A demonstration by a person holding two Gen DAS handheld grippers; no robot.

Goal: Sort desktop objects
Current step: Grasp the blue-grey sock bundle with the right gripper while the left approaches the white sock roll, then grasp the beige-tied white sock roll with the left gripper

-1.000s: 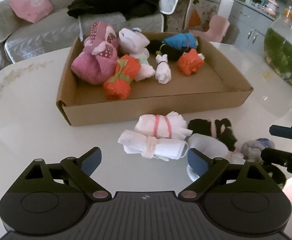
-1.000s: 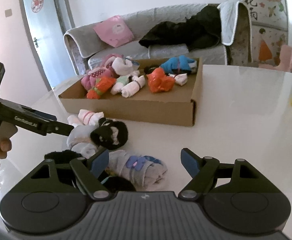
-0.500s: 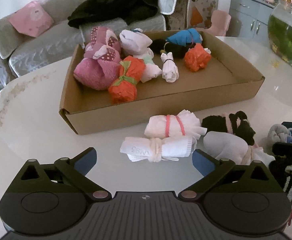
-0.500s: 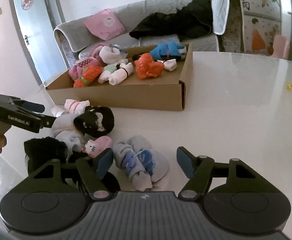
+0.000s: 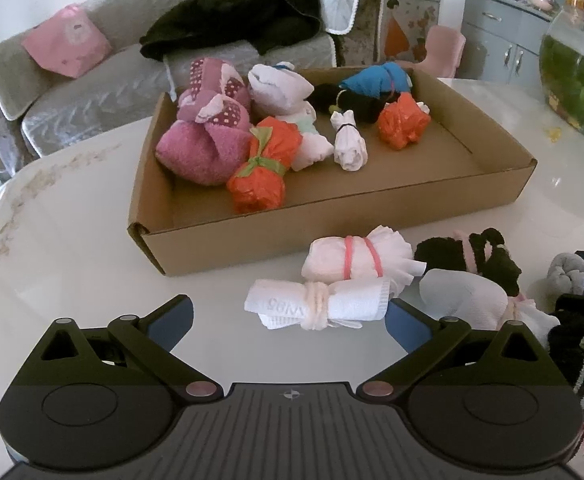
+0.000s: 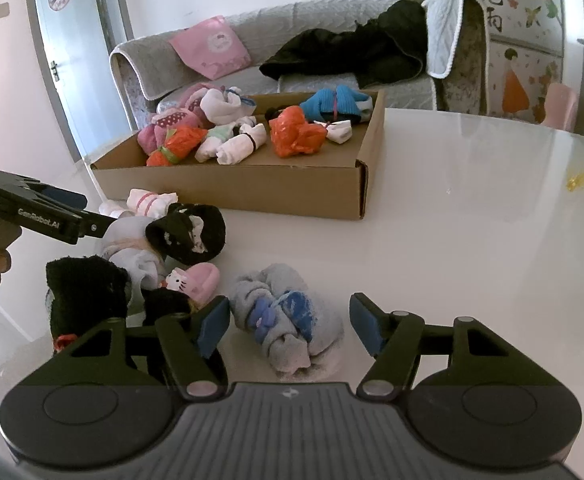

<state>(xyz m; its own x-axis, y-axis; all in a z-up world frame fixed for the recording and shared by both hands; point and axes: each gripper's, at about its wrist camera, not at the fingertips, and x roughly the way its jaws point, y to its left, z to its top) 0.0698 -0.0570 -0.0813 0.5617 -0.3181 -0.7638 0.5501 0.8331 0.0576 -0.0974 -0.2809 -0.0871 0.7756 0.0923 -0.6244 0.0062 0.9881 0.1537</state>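
Sock bundles lie in two groups on the white desk (image 5: pixel 72 248): some inside the cardboard box (image 5: pixel 372 216) toward the far edge, the rest loose in front of the box's near wall. The left gripper (image 5: pixel 288 316) hovers with its fingers spread as wide as they go and nothing clamped; a white roll tied with pale string (image 5: pixel 316 306) lies on the desk between them, just in front of a white bundle with pink bands (image 5: pixel 356 260). The right gripper (image 6: pixel 288 322) has its fingers on either side of a grey and blue bundle (image 6: pixel 288 320); they have just been closing, yet neither pad presses it. Beside it sit a black bundle (image 6: pixel 188 232) and a pink one (image 6: pixel 200 280)
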